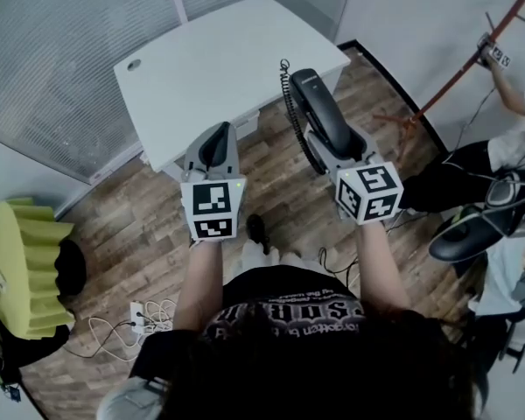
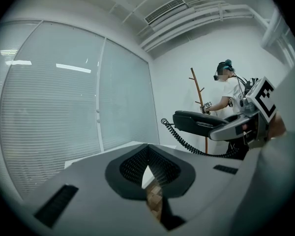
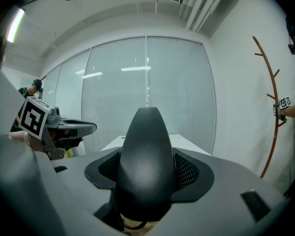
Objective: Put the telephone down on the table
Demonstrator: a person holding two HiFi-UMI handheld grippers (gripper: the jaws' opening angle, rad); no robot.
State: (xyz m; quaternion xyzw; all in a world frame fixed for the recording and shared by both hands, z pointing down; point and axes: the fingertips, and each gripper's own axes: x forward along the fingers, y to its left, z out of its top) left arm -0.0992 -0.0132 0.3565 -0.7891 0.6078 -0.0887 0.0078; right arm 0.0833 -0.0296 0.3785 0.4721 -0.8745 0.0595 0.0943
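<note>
A black telephone handset (image 1: pixel 319 112) sticks out forward from my right gripper (image 1: pixel 322 140), which is shut on it; its coiled cord (image 1: pixel 290 116) hangs along its left side. The handset is in the air just off the near right corner of the white table (image 1: pixel 219 59), over the wooden floor. It fills the middle of the right gripper view as a telephone handset (image 3: pixel 145 166) between the jaws. My left gripper (image 1: pixel 215 136) hovers at the table's near edge, shut and holding nothing. From the left gripper (image 2: pixel 148 173) the handset (image 2: pixel 196 122) and cord (image 2: pixel 187 144) show to the right.
A glass wall with blinds (image 1: pixel 52 59) runs behind the table. A yellow foam block (image 1: pixel 22 265) stands at the left. A red-brown coat stand (image 1: pixel 455 77), another person (image 1: pixel 516 138) and an office chair (image 1: pixel 481 226) are at the right. A power strip with cables (image 1: pixel 140 318) lies on the floor.
</note>
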